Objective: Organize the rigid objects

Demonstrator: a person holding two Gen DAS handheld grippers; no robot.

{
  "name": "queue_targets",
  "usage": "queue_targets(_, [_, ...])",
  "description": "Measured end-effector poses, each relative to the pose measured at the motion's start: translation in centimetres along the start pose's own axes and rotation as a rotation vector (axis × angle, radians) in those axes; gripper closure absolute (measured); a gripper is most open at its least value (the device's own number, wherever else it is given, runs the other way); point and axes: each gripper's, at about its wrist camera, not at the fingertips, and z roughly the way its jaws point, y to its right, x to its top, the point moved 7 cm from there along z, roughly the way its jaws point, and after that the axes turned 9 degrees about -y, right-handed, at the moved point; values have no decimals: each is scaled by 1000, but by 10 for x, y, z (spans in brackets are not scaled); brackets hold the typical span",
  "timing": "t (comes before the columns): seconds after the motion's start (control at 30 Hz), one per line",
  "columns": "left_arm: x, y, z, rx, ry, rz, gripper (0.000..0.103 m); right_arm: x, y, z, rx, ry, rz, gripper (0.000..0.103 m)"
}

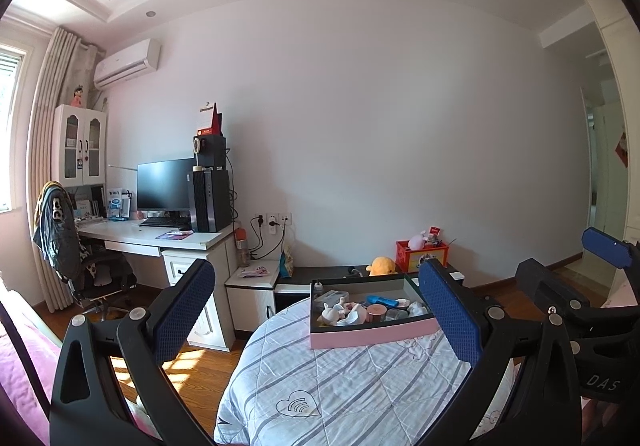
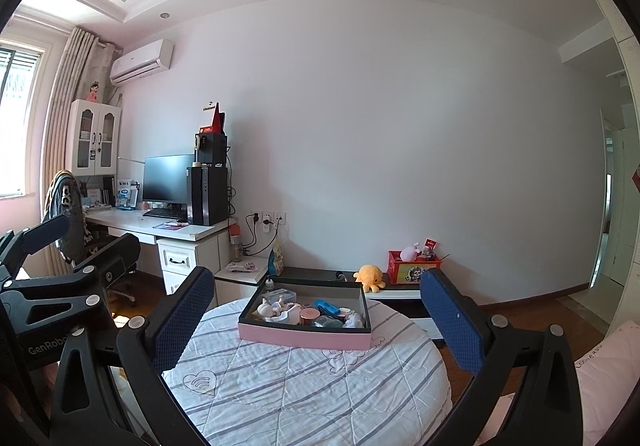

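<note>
Hovering agape, gripping nothing: left gripper, right gripper; risking tipping pink box off soft quilt.

Two wrist views, side by side, facing the far wall across the bed

Both look forward and level over the striped quilt toward the pink box — set a little way off; the left view sits left of the right view, and both share the desk and the wall
</note>
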Motion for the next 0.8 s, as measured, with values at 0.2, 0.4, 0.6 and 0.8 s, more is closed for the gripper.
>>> queue_targets(0.2, [1,-1,0,7,-1,3,0,-1,-2,-1,-2,-3,2,0])
queue_targets(0.4, [1,2,4,16,-3,7,0,0,0,3,2,-9,1,0])
queue_targets(0.6, [1,7,5,31,14,15,0,-1,0,5,4,-18,1,0])
queue_targets(0.8, [1,8,6,34,14,17,0,-2,-1,6,2,-21,1,0])
